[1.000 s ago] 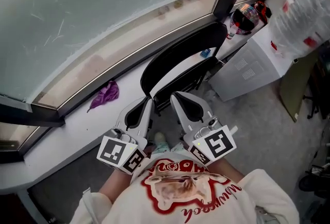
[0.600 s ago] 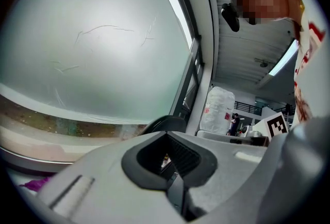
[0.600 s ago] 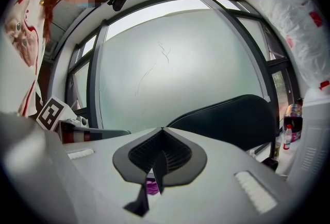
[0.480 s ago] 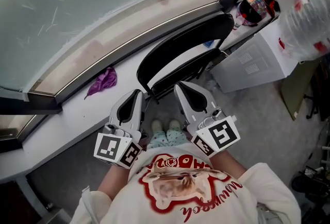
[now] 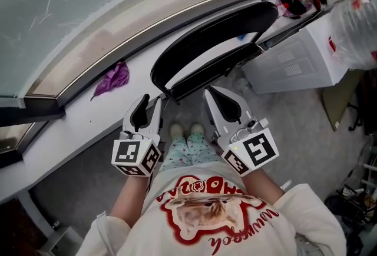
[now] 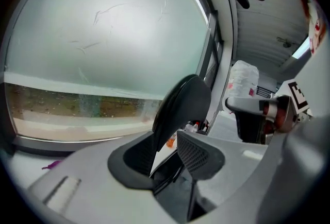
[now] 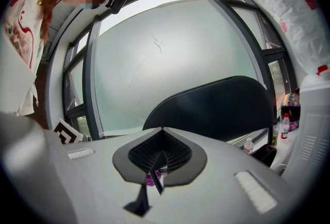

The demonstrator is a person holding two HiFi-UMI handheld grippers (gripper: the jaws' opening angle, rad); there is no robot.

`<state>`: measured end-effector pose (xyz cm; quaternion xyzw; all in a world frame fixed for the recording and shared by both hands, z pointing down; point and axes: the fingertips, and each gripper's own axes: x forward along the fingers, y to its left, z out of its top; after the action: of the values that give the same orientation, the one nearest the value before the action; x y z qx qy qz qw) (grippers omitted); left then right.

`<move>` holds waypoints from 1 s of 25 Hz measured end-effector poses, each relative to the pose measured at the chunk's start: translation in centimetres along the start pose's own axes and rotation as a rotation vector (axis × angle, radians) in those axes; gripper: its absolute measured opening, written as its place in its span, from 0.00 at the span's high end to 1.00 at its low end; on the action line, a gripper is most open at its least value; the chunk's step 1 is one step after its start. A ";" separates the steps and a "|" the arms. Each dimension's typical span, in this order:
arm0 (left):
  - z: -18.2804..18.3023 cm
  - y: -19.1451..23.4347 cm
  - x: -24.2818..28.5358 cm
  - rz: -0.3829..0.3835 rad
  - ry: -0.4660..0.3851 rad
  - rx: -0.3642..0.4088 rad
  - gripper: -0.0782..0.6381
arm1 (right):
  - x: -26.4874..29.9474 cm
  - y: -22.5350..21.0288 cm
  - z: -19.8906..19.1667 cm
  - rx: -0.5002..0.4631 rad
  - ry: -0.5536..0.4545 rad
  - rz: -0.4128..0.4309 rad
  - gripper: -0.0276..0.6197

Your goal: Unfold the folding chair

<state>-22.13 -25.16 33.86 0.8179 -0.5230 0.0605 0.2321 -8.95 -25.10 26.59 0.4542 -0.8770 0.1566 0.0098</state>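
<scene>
One folding chair (image 5: 227, 26), one purple cloth (image 5: 112, 79), two grippers. Stands folded flat, that chair, black back and seat close together, leaning against the white sill (image 5: 76, 125) under the window, just ahead of both grippers and between the cloth and a single white cabinet (image 5: 294, 63). Lies on the sill, the cloth, well to the chair's left.

Left gripper (image 5: 150, 103): held low near the chair's lower end, pads (image 6: 198, 153) parted by a modest gap, gripping nothing; only the chair's back (image 6: 183, 104) seen beyond that gap, apart from the pads.

Right gripper (image 5: 212, 96): raised beside the left one, pads drawn together to a thin slit in the right gripper view (image 7: 160, 153), clamping nothing; chair back (image 7: 216, 107) further off behind it, untouched.
</scene>
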 end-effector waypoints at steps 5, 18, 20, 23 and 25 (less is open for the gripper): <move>-3.1 1.2 1.6 0.013 0.092 -0.020 0.63 | 0.1 -1.1 -1.4 0.015 0.024 -0.013 0.92; -7.1 3.9 6.6 0.059 0.164 0.009 0.59 | 1.2 -3.5 -4.6 0.061 0.072 -0.061 0.92; -7.4 4.0 7.1 0.062 0.167 0.006 0.59 | 1.2 -3.8 -4.9 0.065 0.076 -0.068 0.92; -7.8 4.2 7.8 0.065 0.171 0.010 0.59 | 1.2 -4.2 -5.5 0.072 0.086 -0.079 0.92; -7.9 4.3 8.1 0.065 0.169 0.014 0.59 | 1.3 -4.4 -5.9 0.080 0.093 -0.088 0.92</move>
<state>-21.17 -29.88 44.95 0.7942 -0.5272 0.1406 0.2676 -6.90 -26.83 33.58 0.4847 -0.8478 0.2117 0.0391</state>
